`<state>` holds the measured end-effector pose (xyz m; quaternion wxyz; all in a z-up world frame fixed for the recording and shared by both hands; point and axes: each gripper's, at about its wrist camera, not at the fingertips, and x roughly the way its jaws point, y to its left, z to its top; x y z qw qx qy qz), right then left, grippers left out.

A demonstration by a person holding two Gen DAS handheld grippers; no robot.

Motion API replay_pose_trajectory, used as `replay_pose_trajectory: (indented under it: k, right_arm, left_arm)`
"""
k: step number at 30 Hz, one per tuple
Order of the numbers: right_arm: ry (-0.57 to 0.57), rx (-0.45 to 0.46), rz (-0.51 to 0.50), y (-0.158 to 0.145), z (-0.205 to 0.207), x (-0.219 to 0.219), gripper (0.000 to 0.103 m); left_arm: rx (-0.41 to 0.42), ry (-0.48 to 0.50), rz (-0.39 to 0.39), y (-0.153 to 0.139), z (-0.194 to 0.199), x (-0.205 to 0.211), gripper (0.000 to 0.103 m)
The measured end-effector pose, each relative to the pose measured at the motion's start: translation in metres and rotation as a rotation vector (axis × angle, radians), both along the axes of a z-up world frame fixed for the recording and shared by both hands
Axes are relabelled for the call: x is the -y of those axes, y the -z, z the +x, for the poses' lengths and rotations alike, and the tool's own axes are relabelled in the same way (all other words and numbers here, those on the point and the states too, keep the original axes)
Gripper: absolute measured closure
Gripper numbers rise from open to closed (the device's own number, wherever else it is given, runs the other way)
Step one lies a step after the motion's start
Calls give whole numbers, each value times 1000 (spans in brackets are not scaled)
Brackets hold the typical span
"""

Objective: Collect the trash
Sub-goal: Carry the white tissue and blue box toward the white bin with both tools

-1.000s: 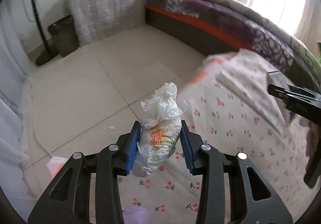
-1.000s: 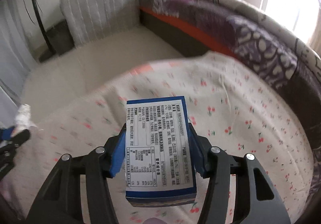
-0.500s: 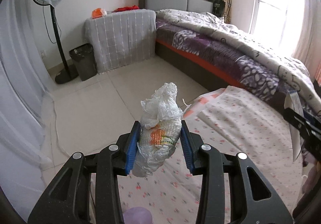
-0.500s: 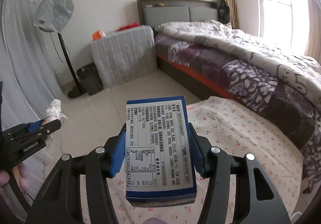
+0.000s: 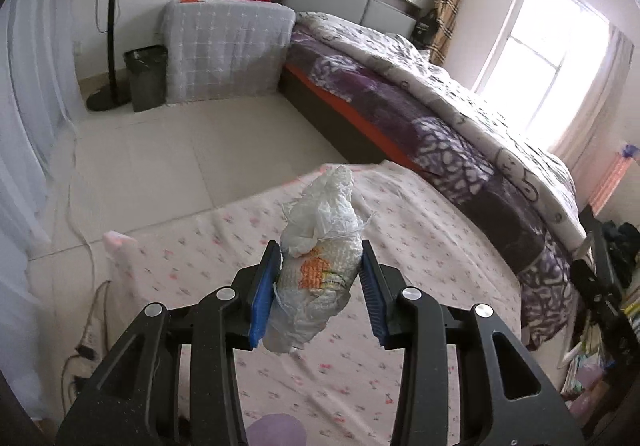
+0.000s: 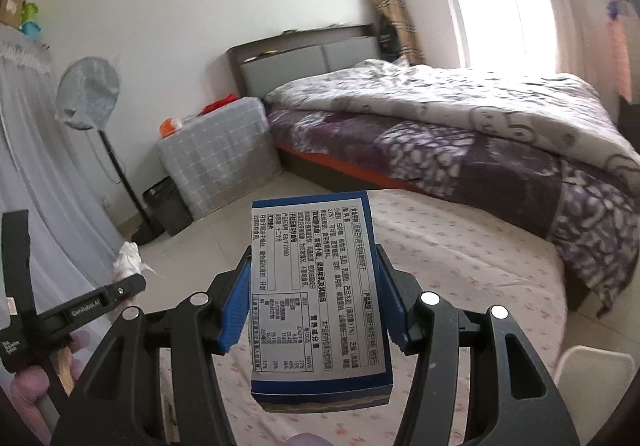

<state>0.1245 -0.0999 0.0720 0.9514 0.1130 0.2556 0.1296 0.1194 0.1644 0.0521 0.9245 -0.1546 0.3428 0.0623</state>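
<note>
My left gripper (image 5: 320,278) is shut on a crumpled white wrapper (image 5: 320,246) with an orange print, held in the air above a table with a cherry-print cloth (image 5: 420,246). My right gripper (image 6: 314,286) is shut on a blue box (image 6: 316,286) with a white printed label, also held above the cloth (image 6: 460,266). The left gripper with the wrapper (image 6: 127,260) shows at the left edge of the right wrist view. A black trash bin (image 5: 146,76) stands on the floor by the far wall, next to a fan stand; it also shows in the right wrist view (image 6: 168,206).
A bed (image 5: 440,94) with a purple and white quilt runs along the right. A grey-covered cabinet (image 5: 228,46) stands beside the bin. A standing fan (image 6: 90,94) is at the left. A beige tiled floor (image 5: 180,150) lies between table and bin. Cables (image 5: 86,342) hang at the table's left.
Both grippers have risen and tilted up, so the far wall, fan and bin have come into view. Each keeps hold of its item.
</note>
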Motion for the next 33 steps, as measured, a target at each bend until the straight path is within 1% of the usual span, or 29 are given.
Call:
replay_pose_trajectory:
  k: [5, 7, 11, 14, 25, 33]
  right_arm:
    - [77, 18, -22, 12, -20, 35, 48]
    - [107, 15, -24, 18, -25, 48, 48]
    - [171, 0, -16, 34, -36, 78, 48]
    - [206, -19, 1, 42, -39, 99, 48]
    - [312, -35, 38, 49, -58, 157, 47]
    - [403, -59, 69, 54, -76, 198, 47]
  left_arm:
    - [-14, 63, 49, 19, 5, 36, 65]
    - [-18, 94, 50, 22, 5, 48, 65]
    - [0, 136, 66, 24, 7, 74, 65]
    - [-6, 171, 69, 30, 11, 97, 65]
    - [43, 269, 125, 36, 9, 165, 65]
    - [38, 352, 164, 47, 5, 211, 65]
